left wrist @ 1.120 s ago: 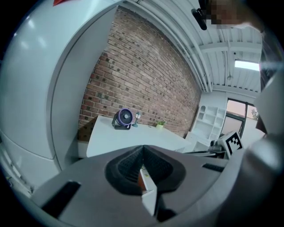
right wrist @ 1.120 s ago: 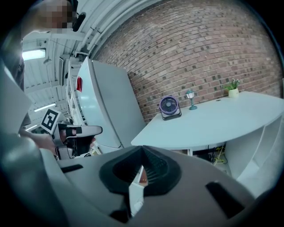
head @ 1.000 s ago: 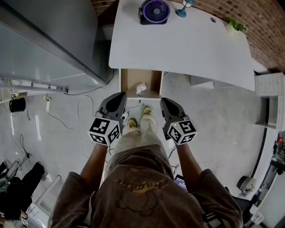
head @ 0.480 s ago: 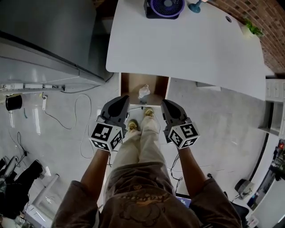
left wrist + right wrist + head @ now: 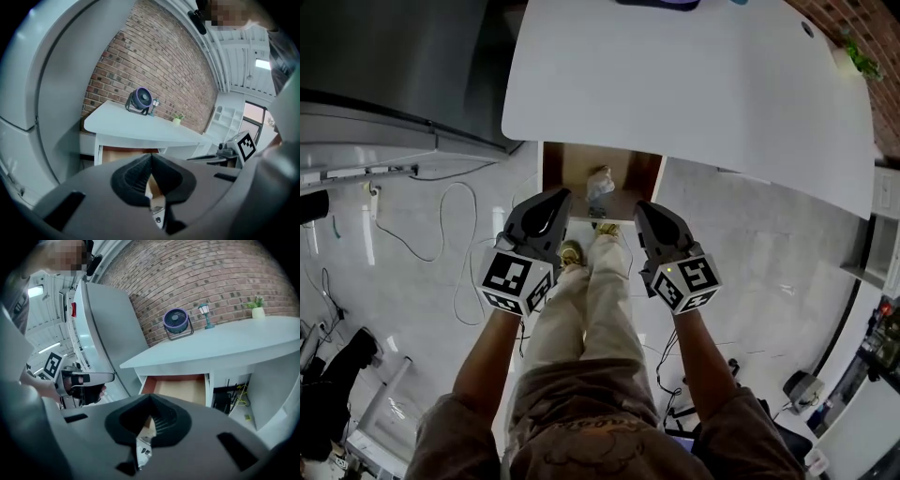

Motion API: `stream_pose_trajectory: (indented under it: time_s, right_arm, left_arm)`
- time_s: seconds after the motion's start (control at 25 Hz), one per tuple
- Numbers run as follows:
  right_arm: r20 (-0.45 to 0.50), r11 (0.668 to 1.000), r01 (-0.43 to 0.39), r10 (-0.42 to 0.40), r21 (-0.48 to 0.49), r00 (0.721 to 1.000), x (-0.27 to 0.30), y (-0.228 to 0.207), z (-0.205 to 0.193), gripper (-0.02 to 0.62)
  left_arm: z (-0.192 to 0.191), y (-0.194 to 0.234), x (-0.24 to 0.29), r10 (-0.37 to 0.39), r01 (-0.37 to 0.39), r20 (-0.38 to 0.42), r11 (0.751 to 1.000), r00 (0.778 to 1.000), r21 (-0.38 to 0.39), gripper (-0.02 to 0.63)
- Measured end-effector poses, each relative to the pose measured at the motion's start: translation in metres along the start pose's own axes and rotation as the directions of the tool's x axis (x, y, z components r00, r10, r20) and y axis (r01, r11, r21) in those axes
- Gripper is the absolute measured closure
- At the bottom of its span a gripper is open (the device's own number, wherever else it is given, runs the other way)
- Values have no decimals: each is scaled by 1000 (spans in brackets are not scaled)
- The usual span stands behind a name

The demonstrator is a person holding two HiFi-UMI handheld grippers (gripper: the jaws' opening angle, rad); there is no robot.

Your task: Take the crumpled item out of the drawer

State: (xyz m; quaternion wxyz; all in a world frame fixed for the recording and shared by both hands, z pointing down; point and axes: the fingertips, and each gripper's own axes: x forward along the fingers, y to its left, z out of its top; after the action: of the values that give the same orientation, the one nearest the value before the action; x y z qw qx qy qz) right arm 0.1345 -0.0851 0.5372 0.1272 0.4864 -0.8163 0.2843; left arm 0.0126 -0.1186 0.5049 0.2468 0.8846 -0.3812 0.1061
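The drawer (image 5: 565, 174) is pulled out from under the near edge of the white table (image 5: 694, 84). The crumpled item (image 5: 600, 181), a pale wad, lies about the middle of the drawer's floor and touches none of its walls. The left gripper (image 5: 556, 199) and the right gripper (image 5: 643, 210) hang just short of the drawer's front edge, one toward each front corner and both tilted somewhat down. That looks like a ready pose before one of them goes in. Both pairs of jaws are closed tip to tip with nothing between them, so whichever goes for the wad will probably have to open first. The table's near edge overhangs the back of the drawer, so the free way in is from above the front half, and going deep risks a knock on the tabletop. The side walls leave bare wood on either side of the wad, which seems room enough for one gripper but tight for two. The person's shoes (image 5: 573, 253) stand just below the drawer's front edge, and the fan (image 5: 176, 322) at the table's far edge is well out of the way.
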Motion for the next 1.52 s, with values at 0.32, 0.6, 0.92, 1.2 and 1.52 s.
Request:
stream_pose_trajectory:
  time_s: [0.32, 0.6, 0.92, 1.2, 1.52]
  right_arm:
    - [-18, 1000, -10, 10, -5, 1000, 22, -12, -16, 597]
    - [-32, 999, -11, 10, -31, 999, 30, -16, -18, 598]
    - [-43, 998, -49, 48, -25, 998, 34, -14, -18, 507]
    - [-91, 991, -110, 103, -74, 990, 42, -7, -26, 369]
    - [-173, 962, -174, 138, -211, 975, 52, -5, -34, 262]
  left_arm:
    - [-31, 13, 21, -4, 3, -15, 1000, 1000, -11, 598]
    - [-40, 16, 22, -2, 1, -26, 999, 1000, -36, 598]
    - [-40, 17, 20, -3, 1, -16, 997, 1000, -81, 598]
    - [-49, 20, 20, -2, -1, -25, 993, 1000, -115, 598]
    - [-50, 21, 18, 0, -3, -27, 993, 1000, -118, 598]
